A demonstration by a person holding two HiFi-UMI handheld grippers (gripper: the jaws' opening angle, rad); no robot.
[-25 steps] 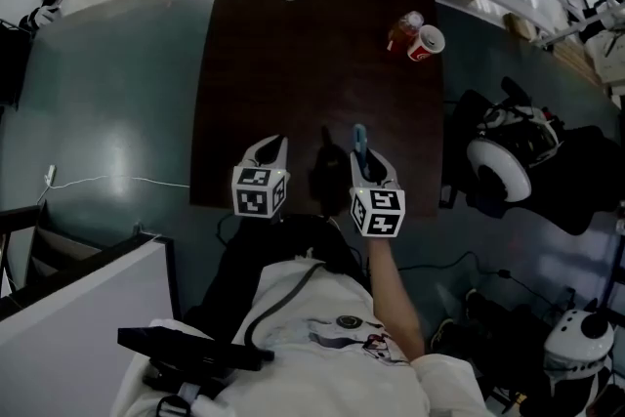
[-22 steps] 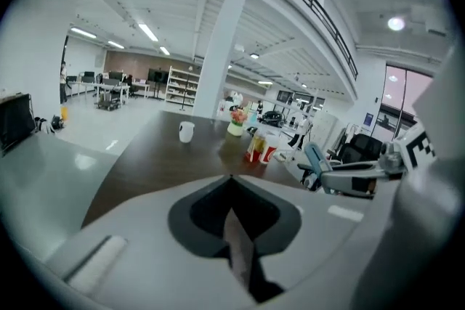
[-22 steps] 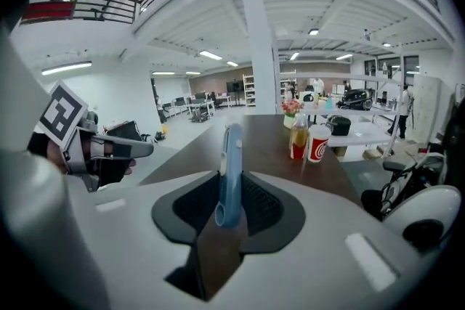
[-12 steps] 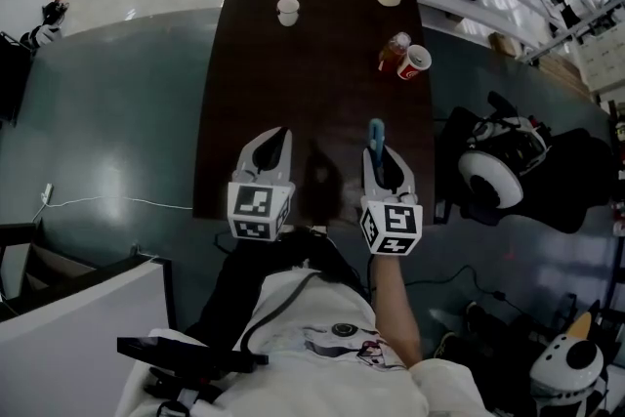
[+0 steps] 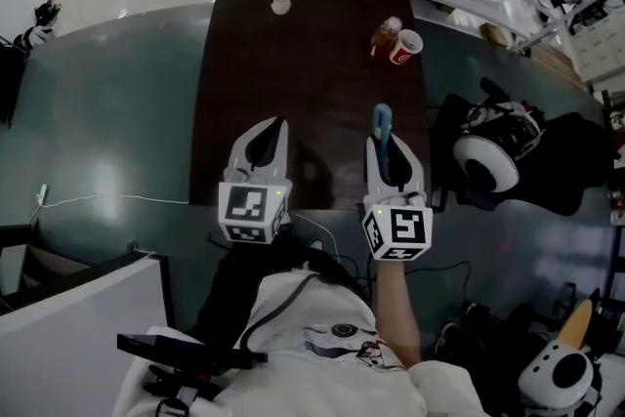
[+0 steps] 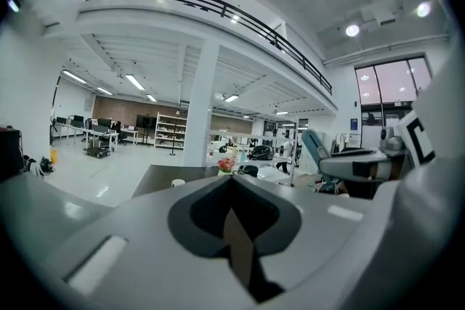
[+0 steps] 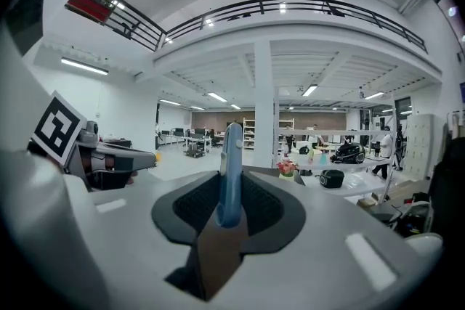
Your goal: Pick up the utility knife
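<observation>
R gripper (image 5: 387, 140) fingers clamp blue utility knife (image 7: 231, 170) over worktop (image 5: 293, 63) near end; L gripper (image 5: 276, 125) fingers closed, empty.

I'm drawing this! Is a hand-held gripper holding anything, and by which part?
The right hand-held gripper pinches the blue utility knife by its near end; the rest sticks out past the jaws. The left hand-held gripper is shut and empty.

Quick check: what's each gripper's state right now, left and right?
Left gripper: closed, nothing between its jaws.
Right gripper: closed on the blue utility knife.
</observation>
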